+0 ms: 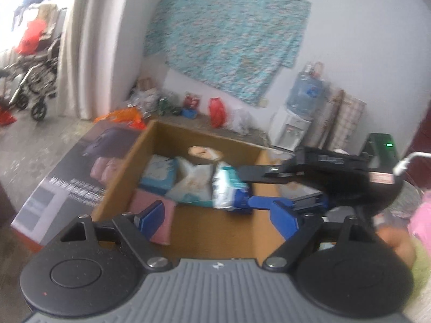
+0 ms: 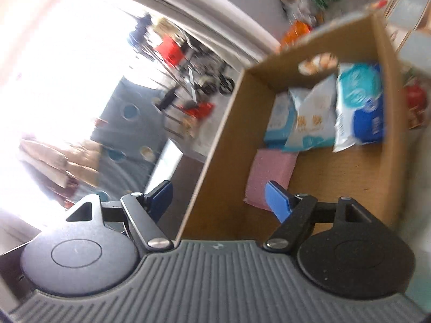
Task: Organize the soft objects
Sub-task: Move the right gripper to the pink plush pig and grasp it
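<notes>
An open cardboard box fills the centre of the left wrist view, and soft packs lie inside it. A pink pack rests at the lower left of the box floor, a pale blue pack sits beyond it against the left wall, and a white pack leans just beside that one. The left gripper shows at the bottom of the frame with its blue fingers spread wide and nothing between them. The right gripper reaches in from the right edge of the same view over the box; a white and teal pack stands at its fingertips, though blur hides whether the pads touch it. In the right wrist view the box appears tilted, occupying the right half of the frame, and the right gripper's fingers stand apart at the bottom with no object between them (one finger lies outside the box wall, the other over the pink pack). The white and teal pack with a blue label leans against the far right wall of the box there, beside the white pack. A patterned teal cloth hangs on the wall in the upper centre of the left view.
</notes>
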`<state>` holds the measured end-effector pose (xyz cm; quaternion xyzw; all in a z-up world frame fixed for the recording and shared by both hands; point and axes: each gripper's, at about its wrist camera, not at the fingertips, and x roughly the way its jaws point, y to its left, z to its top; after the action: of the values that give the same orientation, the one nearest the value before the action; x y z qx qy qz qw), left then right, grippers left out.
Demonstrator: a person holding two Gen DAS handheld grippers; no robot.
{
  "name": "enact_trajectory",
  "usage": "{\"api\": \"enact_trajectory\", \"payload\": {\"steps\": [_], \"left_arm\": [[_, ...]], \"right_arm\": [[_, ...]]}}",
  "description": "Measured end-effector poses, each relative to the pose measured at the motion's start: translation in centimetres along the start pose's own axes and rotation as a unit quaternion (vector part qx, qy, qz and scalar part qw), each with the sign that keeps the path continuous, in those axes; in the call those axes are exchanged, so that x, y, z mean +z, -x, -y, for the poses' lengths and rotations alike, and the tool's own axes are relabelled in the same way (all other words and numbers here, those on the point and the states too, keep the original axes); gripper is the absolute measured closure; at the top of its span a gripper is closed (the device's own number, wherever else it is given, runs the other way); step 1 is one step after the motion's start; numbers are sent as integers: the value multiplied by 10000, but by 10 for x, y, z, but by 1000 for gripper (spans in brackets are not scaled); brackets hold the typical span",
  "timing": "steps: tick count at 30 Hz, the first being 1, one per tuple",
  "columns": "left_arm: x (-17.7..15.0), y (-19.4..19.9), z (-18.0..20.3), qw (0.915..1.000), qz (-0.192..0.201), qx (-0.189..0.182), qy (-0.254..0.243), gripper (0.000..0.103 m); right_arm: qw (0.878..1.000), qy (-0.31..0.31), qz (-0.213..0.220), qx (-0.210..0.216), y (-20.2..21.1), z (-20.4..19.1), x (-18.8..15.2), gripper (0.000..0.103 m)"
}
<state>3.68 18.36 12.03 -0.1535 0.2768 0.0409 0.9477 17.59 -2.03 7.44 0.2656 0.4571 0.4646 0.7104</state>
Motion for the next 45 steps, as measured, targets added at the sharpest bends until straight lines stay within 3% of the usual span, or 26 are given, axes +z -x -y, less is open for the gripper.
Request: {"api": "enact_trajectory", "payload": {"steps": [5, 9, 14, 20, 26, 33, 37, 40, 45], "left_arm": [[1, -19, 57, 9971, -229, -436, -578, 15], [2, -51, 113, 9882, -613, -831, -1134, 14], [-6, -110, 193, 9680, -1174, -1212, -1855, 13], [-28, -192, 280, 9317, -2012, -1553, -2596, 13], [-39, -249, 337, 9123, -2326, -1643, -2942, 13], [-45, -309, 371, 9066, -2576, -1510, -2982, 13], [-47, -334, 378, 9104, -2666, -1411, -2832, 14], [-50, -346, 381, 9140, -2681, -1362, -2724, 21], [-48, -342, 382, 9217, -2511, -1383, -2614, 27]], "right_arm": [[9978, 266, 606, -44, 101, 12, -11, 21], [9877, 509, 1305, -692, 193, 33, -23, 20], [9676, 345, 1965, -1548, 279, 78, -34, 17], [9499, -9, 2214, -2207, 317, 145, -29, 17], [9492, -379, 2105, -2307, 304, 214, -9, 17], [9562, -916, 1909, -2019, 284, 274, 11, 18], [9592, -1072, 2034, -1647, 285, 291, 12, 19], [9604, -1192, 2092, -1401, 284, 300, 11, 24], [9571, -1356, 2274, -1175, 286, 308, 9, 28]]}}
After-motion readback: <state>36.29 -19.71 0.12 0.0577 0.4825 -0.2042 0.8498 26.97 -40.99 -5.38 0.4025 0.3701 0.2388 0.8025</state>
